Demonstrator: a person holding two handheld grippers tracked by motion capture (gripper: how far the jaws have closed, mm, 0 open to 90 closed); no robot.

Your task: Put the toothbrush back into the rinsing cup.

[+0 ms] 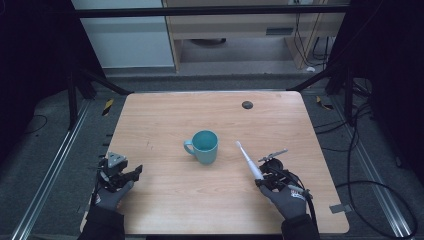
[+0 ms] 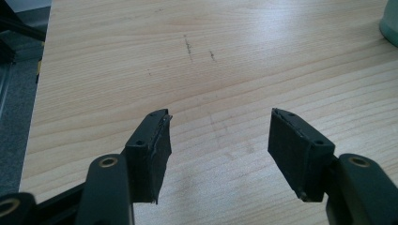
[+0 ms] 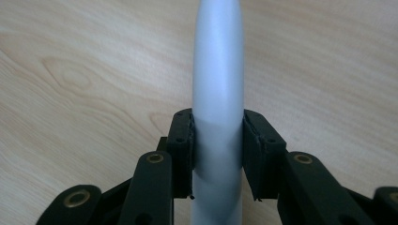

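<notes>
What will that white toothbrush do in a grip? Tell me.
The slim white plastic toothbrush probably stays stiff: it juts straight from the right hand-held gripper. Its smooth rounded handle may slip or twist between the pads. Likely light.

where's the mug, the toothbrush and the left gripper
mug (image 1: 206, 148), high view, on its teal outer wall.
toothbrush (image 3: 218, 93), right gripper view, on the white handle above the jaws.
left gripper (image 2: 218, 140), left gripper view, midway between its two fingertips.
</notes>
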